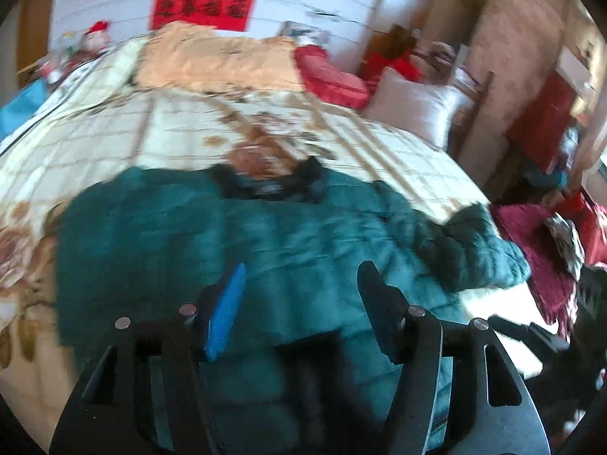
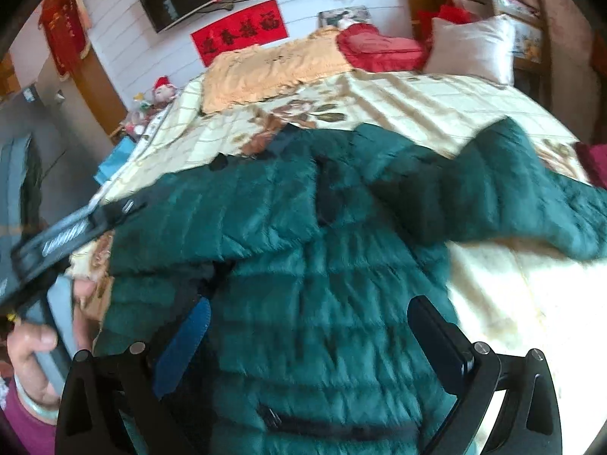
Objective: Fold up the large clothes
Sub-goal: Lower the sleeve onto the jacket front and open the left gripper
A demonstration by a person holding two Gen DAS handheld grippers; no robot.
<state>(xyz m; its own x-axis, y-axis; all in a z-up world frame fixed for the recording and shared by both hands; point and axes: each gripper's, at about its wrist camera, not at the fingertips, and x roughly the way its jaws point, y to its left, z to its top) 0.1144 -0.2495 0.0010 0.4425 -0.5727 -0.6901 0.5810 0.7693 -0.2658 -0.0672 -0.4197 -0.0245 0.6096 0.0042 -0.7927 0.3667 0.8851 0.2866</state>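
Observation:
A dark green quilted puffer jacket (image 1: 235, 235) lies spread on the bed, black collar at the far side, one sleeve (image 1: 474, 246) stretched out to the right. It also fills the right wrist view (image 2: 322, 265), with its left sleeve folded over the body and its right sleeve (image 2: 531, 189) lying out. My left gripper (image 1: 299, 276) is open and empty above the jacket's lower part. My right gripper (image 2: 311, 311) is open and empty above the jacket's lower front. The left gripper's body (image 2: 68, 231) shows at the left edge of the right wrist view.
The bed has a cream floral quilt (image 1: 114, 129), an orange blanket (image 1: 212, 60), a red cushion (image 1: 330, 76) and a white pillow (image 1: 413, 106) at its head. Red fabric and clutter (image 1: 550, 258) lie beside the bed on the right. A person's hand (image 2: 34, 360) shows at lower left.

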